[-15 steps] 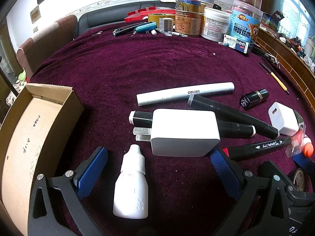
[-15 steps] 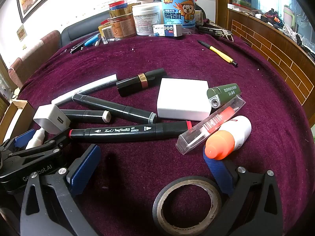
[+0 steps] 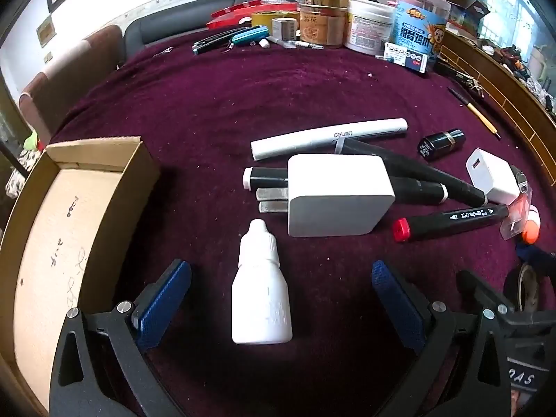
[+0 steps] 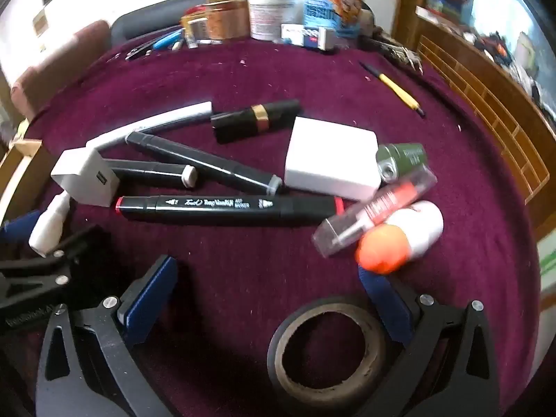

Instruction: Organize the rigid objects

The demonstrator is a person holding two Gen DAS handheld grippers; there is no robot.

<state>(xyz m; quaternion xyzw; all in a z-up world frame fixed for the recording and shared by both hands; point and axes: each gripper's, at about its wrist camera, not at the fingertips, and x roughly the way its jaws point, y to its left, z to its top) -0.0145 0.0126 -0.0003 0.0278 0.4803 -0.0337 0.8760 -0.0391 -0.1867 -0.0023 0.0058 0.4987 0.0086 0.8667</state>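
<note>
My left gripper [image 3: 280, 271] stands open over the purple cloth, with a white dropper bottle [image 3: 260, 292] lying untouched between its blue pads [image 3: 163, 299]. Just beyond the bottle lies a white plug charger [image 3: 338, 194] on black markers. A cardboard box [image 3: 87, 208] sits open at the left. My right gripper [image 4: 267, 274] is open too. A black tape roll [image 4: 330, 347] lies flat low between its jaws, and a red-tipped black marker [image 4: 226, 208] lies ahead of them. An orange-capped white bottle [image 4: 399, 239] rests by the right pad.
A white pen [image 3: 330, 137], a black lipstick [image 4: 257, 118], a small white charger [image 3: 493, 177], a green tube [image 4: 403, 160] and a clear case [image 4: 375, 208] crowd the middle. Jars and tools line the far edge [image 3: 365, 27]. A yellow pencil [image 4: 396, 90] lies far right.
In both views the objects sit slightly higher than before, and the dropper bottle is now more centred between the left jaws. The right view is blurred by motion. Nothing was gripped.
</note>
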